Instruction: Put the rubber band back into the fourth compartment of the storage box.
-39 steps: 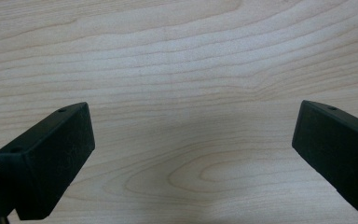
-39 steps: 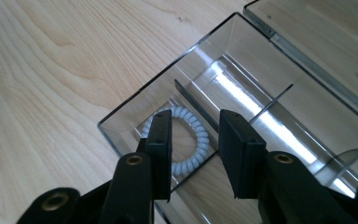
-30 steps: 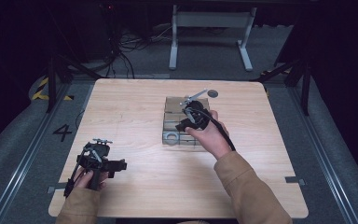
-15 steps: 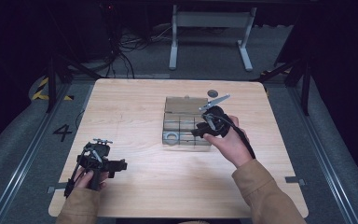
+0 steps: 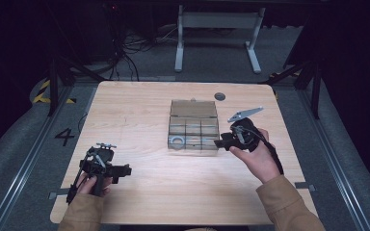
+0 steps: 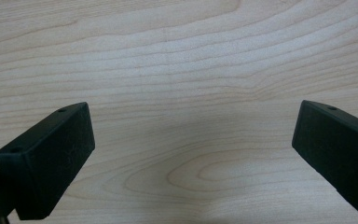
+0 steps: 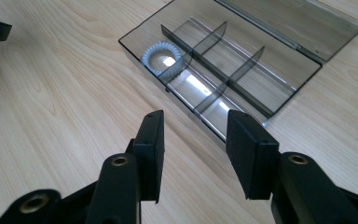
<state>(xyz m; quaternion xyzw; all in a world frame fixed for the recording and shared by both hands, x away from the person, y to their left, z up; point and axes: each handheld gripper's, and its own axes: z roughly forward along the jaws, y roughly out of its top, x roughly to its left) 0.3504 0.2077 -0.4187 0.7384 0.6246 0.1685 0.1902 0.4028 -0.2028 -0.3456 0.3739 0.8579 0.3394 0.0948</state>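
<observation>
A clear compartment box (image 5: 192, 130) is set mid-tabletop (image 5: 139, 106), lid laid open away from the person, long axis across the tabletop. A white coiled ring (image 7: 162, 59) is lodged in its near-left compartment. The right tongs (image 5: 220, 143), just opened partway, are held empty beside its right end. The left tongs (image 6: 191, 149) are spread wide, empty, over bare wood.
</observation>
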